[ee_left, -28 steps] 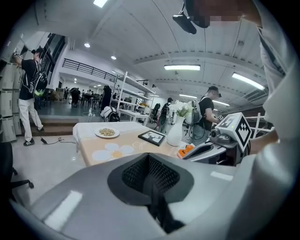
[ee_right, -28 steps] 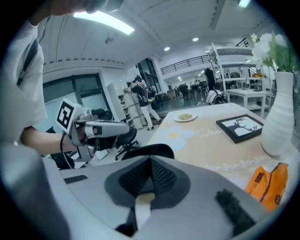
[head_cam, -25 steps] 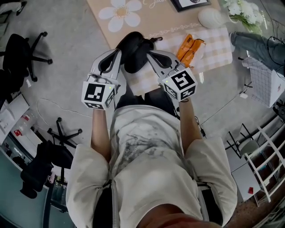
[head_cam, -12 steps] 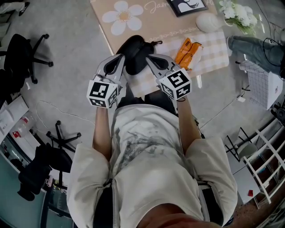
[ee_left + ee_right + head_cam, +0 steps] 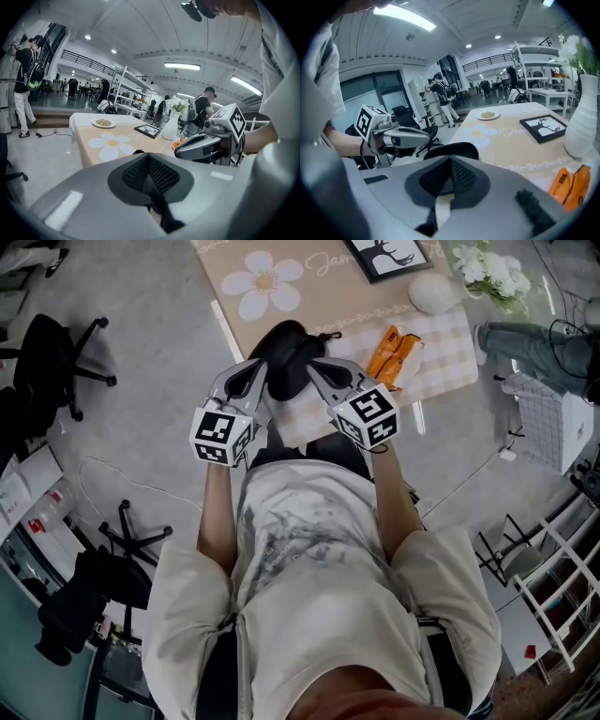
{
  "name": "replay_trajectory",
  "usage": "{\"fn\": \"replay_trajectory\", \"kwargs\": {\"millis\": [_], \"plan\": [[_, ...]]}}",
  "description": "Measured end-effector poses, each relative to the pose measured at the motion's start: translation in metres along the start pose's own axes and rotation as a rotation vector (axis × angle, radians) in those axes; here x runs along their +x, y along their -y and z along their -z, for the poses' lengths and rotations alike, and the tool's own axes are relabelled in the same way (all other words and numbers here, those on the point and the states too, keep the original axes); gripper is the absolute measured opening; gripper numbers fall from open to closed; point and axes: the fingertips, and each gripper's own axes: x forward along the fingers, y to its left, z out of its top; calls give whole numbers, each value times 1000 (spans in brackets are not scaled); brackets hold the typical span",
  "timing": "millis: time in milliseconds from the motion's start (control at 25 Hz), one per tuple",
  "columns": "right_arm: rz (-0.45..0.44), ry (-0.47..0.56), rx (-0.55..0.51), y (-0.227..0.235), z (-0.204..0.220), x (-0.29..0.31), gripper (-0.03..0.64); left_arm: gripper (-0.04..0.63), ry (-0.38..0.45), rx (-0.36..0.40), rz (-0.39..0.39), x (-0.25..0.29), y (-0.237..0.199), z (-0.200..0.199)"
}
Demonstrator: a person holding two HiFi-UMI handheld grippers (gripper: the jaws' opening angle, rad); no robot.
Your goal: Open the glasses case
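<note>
Your left gripper (image 5: 260,365) and right gripper (image 5: 313,365) point at a black, rounded glasses case (image 5: 286,352). The case lies closed at the near edge of a pale checked cloth (image 5: 441,348) on the table, with one gripper's tips on either side of it. Whether the tips touch it is unclear. Both pairs of jaws are drawn together, with nothing pinched between them. An orange crinkled packet (image 5: 394,345) lies near the case, to its right

The beige daisy-print table (image 5: 314,298) bore a pale checked cloth (image 5: 442,351), black oval glasses case (image 5: 286,352), black-framed picture (image 5: 392,254) and white vase (image 5: 433,293).
</note>
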Motion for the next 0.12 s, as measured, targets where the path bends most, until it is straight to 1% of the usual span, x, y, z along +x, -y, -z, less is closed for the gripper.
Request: {"fn": "replay_trajectory", "kwargs": {"millis": [120], "plan": [[1, -5, -2, -3, 0, -3, 15, 5, -1, 3, 1, -3, 2, -1]]}}
